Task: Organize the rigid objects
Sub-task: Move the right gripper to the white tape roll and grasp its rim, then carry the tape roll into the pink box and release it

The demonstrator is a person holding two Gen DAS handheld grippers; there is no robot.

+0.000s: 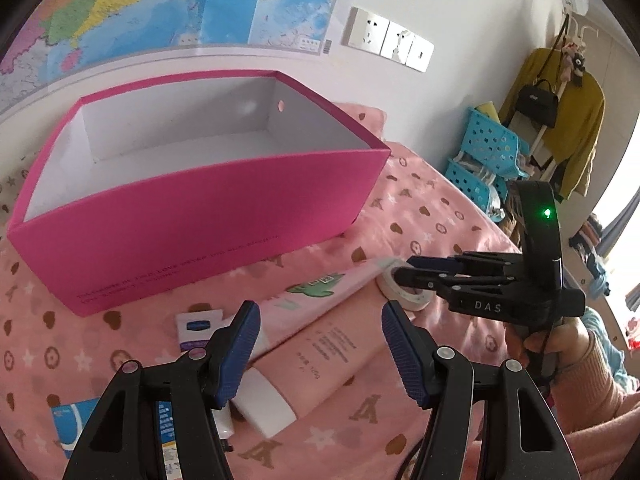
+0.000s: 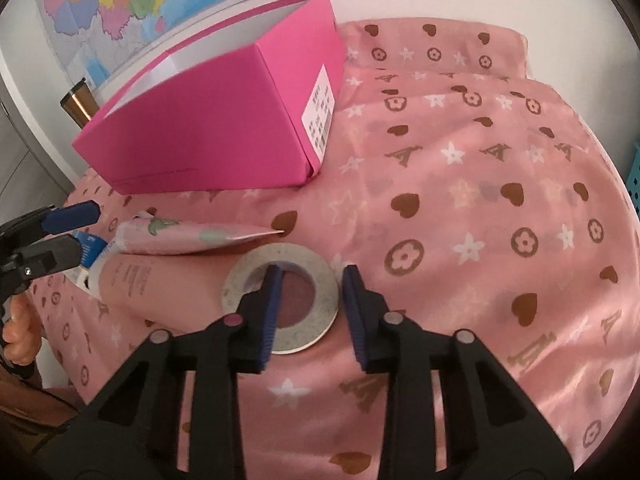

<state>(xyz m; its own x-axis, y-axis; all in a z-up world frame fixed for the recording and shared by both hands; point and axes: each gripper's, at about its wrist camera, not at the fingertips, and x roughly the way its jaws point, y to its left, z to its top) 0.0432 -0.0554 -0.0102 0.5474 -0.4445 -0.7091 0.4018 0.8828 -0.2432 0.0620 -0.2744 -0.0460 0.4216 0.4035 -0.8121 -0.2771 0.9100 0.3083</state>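
- Straddling the tape roll [image 2: 280, 304], my right gripper [image 2: 308, 312] had one pad [image 2: 270, 312] down inside the ring's hole and the other just outside its rim, so that the wall of the ring sat between the jaws; I could not tell whether the pads were yet pressing on it.
- That straddle looked deliberate to me: a flat ring lying on cloth offers no side to pinch, so taking it by its wall is the way in.
- My left gripper [image 1: 316, 356] hovered unclenched and empty above the pink tube [image 1: 320, 364], jaws set either side of its body, which I judged a line-up for the next pick.
- The tube lay on the pink cloth [image 2: 480, 200] with its white cap [image 1: 264, 406] towards my left gripper, beside a cactus-print tube [image 1: 316, 290] and a small blue-labelled packet [image 1: 198, 328].
- The pink box [image 1: 208, 220] stood open and empty just behind the items, near enough to serve, I judged, as the place to put them.
- Nothing had gone into the box, so I rated the sorting barely begun.
- One risk I saw: the roll touched the pink tube, and lifting it could nudge that tube.
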